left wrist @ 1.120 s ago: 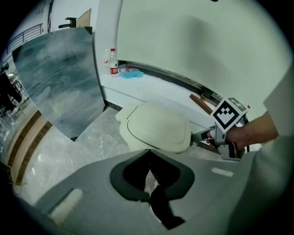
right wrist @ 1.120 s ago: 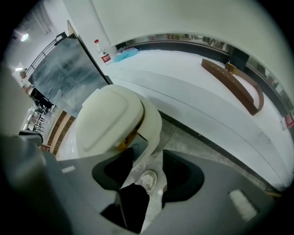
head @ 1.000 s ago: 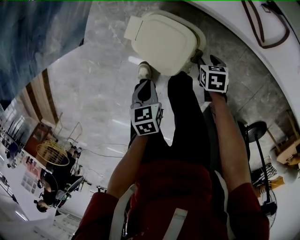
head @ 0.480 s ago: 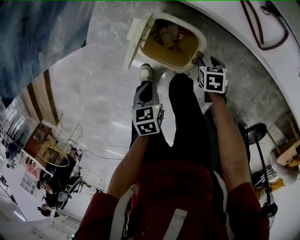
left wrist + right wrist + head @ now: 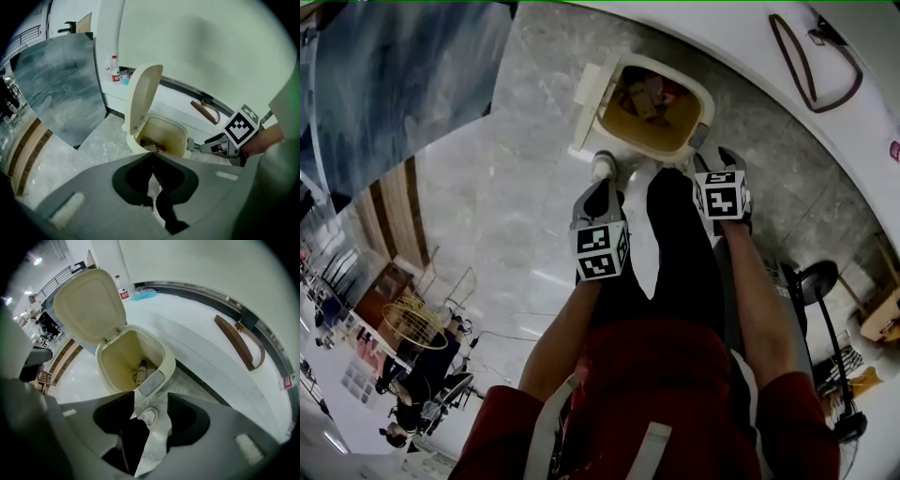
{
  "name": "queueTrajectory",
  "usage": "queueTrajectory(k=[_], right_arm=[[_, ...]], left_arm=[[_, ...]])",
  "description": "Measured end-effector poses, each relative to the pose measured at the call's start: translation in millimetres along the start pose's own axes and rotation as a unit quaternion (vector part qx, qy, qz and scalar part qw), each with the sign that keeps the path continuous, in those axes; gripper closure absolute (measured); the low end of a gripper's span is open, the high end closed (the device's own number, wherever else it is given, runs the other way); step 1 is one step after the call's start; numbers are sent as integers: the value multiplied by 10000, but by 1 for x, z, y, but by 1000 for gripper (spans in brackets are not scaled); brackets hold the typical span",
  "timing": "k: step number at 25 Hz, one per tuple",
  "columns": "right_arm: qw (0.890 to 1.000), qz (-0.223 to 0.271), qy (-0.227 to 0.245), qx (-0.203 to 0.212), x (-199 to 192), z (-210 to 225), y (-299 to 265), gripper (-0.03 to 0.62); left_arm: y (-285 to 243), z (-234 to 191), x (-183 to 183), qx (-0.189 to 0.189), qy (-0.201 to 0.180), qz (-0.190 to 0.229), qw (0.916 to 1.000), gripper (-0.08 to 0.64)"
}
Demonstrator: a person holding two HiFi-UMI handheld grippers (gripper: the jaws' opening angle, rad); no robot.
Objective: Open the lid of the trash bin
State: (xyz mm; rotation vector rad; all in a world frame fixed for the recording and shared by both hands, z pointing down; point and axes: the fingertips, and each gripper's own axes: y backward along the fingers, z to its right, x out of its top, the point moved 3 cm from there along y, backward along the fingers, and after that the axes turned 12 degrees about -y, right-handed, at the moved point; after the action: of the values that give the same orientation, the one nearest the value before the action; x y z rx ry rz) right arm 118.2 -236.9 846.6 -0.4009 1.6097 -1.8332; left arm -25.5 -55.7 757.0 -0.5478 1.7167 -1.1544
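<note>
The cream trash bin [image 5: 701,103] stands on the marble floor with its lid [image 5: 589,94] swung upright on the left side. Rubbish [image 5: 647,94] lies at the bottom. In the left gripper view the bin [image 5: 161,136] and its raised lid [image 5: 143,96] are just beyond my left gripper [image 5: 152,155], whose jaws meet, shut on nothing. My right gripper [image 5: 151,397] is open above the floor in front of the bin [image 5: 166,357], its lid [image 5: 89,303] tipped back. From the head view, the left gripper [image 5: 598,197] and right gripper [image 5: 708,159] hover near the bin's front. A white shoe [image 5: 602,165] rests by its base.
A white curved ledge carries a brown strap [image 5: 811,56] behind the bin, and bottles [image 5: 114,70] stand on it at the left. A blue-grey panel [image 5: 403,84] leans at the left. A standing fan [image 5: 816,272] is at the right. People stand far off at the lower left.
The lid was shut a second ago, then swung up to the left and now stands open. Both grippers stayed close to the bin's front.
</note>
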Motion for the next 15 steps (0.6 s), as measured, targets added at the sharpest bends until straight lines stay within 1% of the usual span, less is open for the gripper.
queueTrajectory(k=[3, 9, 13, 15], right_arm=[[9999, 67, -70, -30, -6, -7, 15, 373], [9995, 272, -181, -19, -3, -26, 58, 373], [9980, 566, -250, -111, 12, -37, 93, 373], [9975, 651, -248, -155, 12, -46, 114, 374]], left_arm=[[12, -4, 10, -48, -84, 93, 9999, 555], [44, -4, 26, -183, -215, 348, 9990, 555], [65, -9, 49, -275, -292, 601, 9974, 555], [82, -12, 56, -311, -323, 650, 9969, 555]])
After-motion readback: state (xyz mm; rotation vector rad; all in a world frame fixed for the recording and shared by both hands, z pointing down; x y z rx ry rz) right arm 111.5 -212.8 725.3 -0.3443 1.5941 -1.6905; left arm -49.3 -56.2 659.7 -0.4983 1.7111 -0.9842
